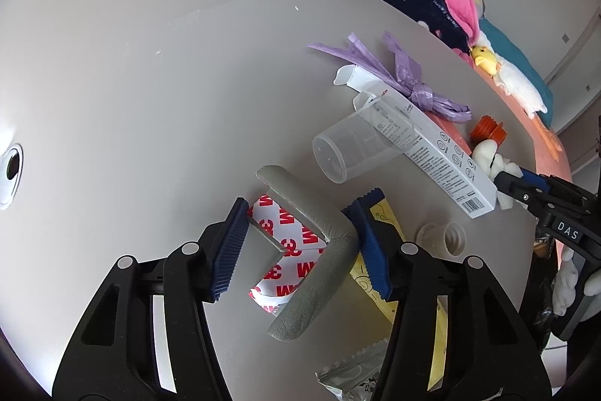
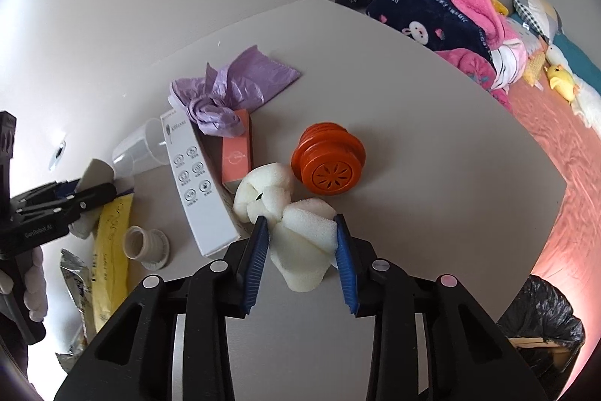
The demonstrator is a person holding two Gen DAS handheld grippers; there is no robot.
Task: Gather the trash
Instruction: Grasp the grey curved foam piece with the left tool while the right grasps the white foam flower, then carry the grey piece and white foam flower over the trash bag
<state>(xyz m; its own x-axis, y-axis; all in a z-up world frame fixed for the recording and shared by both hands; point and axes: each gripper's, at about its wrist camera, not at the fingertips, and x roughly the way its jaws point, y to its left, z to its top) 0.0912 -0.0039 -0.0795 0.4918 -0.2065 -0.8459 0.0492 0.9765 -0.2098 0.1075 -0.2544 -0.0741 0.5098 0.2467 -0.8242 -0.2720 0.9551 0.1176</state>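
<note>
My left gripper [image 1: 296, 205] points down at the grey table [image 1: 150, 100], its blue pads either side of a grey L-shaped foam corner guard [image 1: 315, 213] backed with red-and-white tape liner [image 1: 289, 250]. The right pad touches the guard's corner; the left pad sits at the liner's edge without clearly pressing. My right gripper [image 2: 300, 224] is shut on a white foam piece [image 2: 300, 250], squeezed between both pads. An orange ribbed plug [image 2: 328, 156] lies just beyond the foam.
Scattered on the table are a clear cup [image 1: 345, 149], white box [image 1: 443, 153], purple bag [image 2: 233, 85], yellow packet [image 2: 110, 235], white cap [image 2: 144, 245] and foil wrapper [image 1: 349, 378]. A black-lined bin [image 2: 541, 322] stands at lower right. A bed with a blanket [image 2: 432, 10] lies behind the table.
</note>
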